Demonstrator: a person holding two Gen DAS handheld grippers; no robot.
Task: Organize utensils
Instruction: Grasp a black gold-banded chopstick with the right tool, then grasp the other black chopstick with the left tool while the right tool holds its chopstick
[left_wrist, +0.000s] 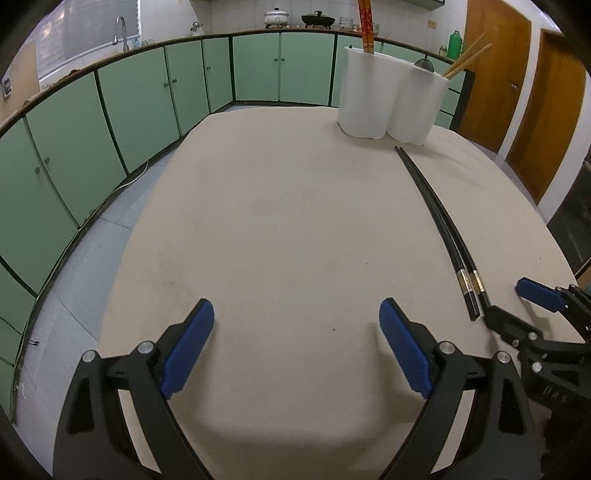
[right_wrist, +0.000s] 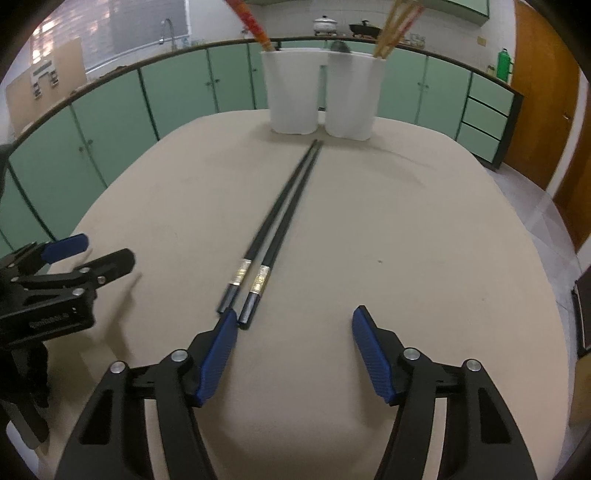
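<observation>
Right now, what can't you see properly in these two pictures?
- Red chopsticks: tops cut off by the left wrist view's upper edge.
- Dark utensil in the white holder: the rim hides all but its top, so its kind is unclear.
- Black chopsticks: one near end hidden behind the right gripper finger; contact unclear.

2 black chopsticks (right_wrist: 280, 218) w/ gold-silver bands near the thick ends are lying flat, side by side, down the middle of the table (right_wrist: 406, 221); tips almost touching, pointing at the far edge. A white two-cup holder (right_wrist: 321, 96) is standing upright at that far edge, holding red chopsticks (right_wrist: 251, 22) in the left cup, wooden ones (right_wrist: 395, 29) in the right.
</observation>
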